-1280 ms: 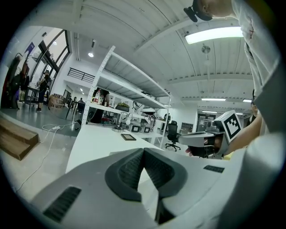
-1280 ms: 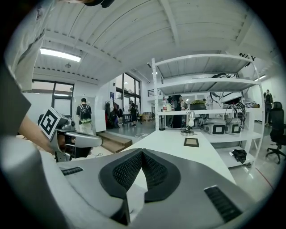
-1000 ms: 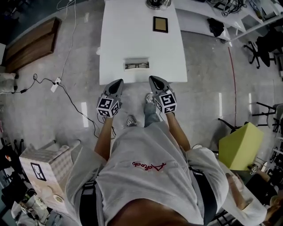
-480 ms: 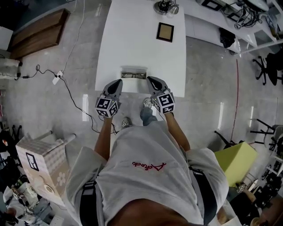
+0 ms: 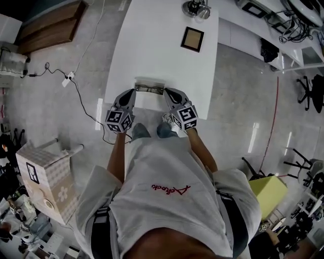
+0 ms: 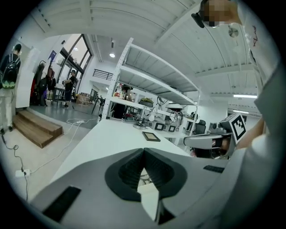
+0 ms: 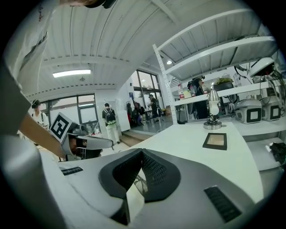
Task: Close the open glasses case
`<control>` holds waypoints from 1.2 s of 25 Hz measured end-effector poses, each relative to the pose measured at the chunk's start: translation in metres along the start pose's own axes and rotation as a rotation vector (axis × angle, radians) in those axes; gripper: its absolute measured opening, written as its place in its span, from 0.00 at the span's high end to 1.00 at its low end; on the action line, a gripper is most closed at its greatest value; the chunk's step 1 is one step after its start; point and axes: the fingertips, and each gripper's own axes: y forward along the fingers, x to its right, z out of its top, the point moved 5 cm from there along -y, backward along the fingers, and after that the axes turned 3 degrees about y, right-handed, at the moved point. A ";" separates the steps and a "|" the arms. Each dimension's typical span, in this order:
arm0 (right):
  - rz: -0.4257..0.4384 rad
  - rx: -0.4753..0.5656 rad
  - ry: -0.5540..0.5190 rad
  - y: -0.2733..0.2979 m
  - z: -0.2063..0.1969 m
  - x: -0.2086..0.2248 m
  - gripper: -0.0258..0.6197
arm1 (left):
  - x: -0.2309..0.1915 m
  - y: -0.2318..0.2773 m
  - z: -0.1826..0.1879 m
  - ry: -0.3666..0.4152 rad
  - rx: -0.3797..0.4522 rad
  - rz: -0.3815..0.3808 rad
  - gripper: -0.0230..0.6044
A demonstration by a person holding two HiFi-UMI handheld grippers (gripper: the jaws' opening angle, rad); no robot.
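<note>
Crosswise, open glasses case point(image 5: 149, 89), long axis along table point(image 5: 152, 45) edge

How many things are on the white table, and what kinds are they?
open glasses case: 1
picture frame: 1
silver object on a round base: 1
Total: 3

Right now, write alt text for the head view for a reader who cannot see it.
Seen from above, a person stands at the near edge of a white table, holding the left tool and right tool either side of an open glasses case. A small picture frame lies farther along.
</note>
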 end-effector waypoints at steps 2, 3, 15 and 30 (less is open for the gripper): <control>0.001 -0.002 0.011 0.003 -0.002 0.002 0.93 | -0.002 0.001 -0.002 0.001 -0.009 0.008 0.92; 0.002 -0.003 0.015 0.006 -0.003 0.003 0.93 | -0.004 0.002 -0.003 -0.001 -0.011 0.009 0.92; -0.121 0.000 0.059 0.028 -0.003 0.010 0.93 | -0.032 0.018 -0.004 0.013 -0.065 -0.102 0.92; -0.241 -0.039 0.147 0.035 -0.033 -0.011 0.93 | -0.045 0.027 -0.018 0.024 -0.142 -0.230 0.92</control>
